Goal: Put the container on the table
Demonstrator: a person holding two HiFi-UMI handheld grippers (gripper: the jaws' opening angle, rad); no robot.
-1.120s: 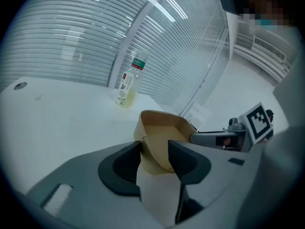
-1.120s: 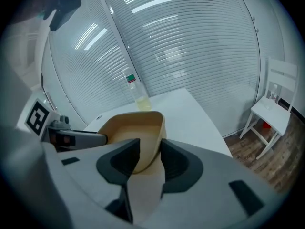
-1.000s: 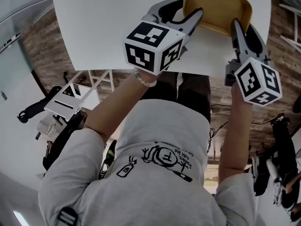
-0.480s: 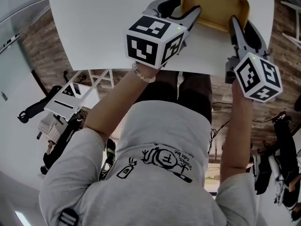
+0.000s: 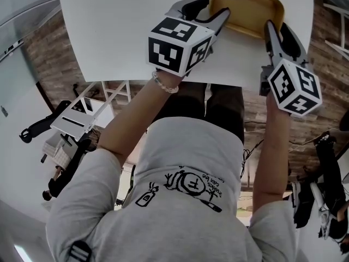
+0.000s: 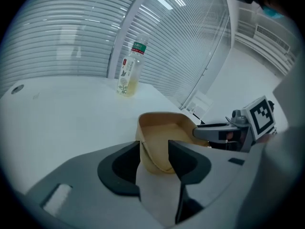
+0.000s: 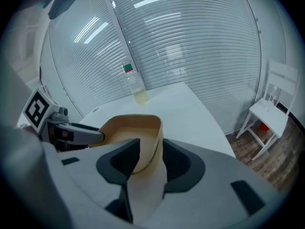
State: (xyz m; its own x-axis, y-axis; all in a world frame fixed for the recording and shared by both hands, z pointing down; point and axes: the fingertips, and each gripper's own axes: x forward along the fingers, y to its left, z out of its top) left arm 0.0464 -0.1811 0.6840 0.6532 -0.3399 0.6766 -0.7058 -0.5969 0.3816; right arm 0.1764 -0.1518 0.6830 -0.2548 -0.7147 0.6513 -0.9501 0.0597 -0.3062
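A shallow tan container [image 5: 248,7] is held over the white table [image 5: 120,31] near its front edge, at the top right of the head view. My left gripper [image 5: 221,18] is shut on the container's left rim, and my right gripper [image 5: 269,29] is shut on its right rim. In the left gripper view the jaws of the left gripper [image 6: 154,149] straddle the wall of the container [image 6: 164,132], one outside and one inside. The right gripper [image 7: 151,149] clamps the container [image 7: 126,128] the same way. Whether the container's bottom touches the table I cannot tell.
A clear plastic bottle [image 6: 128,70] with a green cap stands upright at the far side of the table, also seen as the bottle [image 7: 136,87] in the right gripper view. A white chair [image 7: 267,111] stands on the wood floor beyond the table's right edge. Window blinds line the back.
Both grippers and the container have moved a little farther in over the table. The grip on both rims is unchanged.
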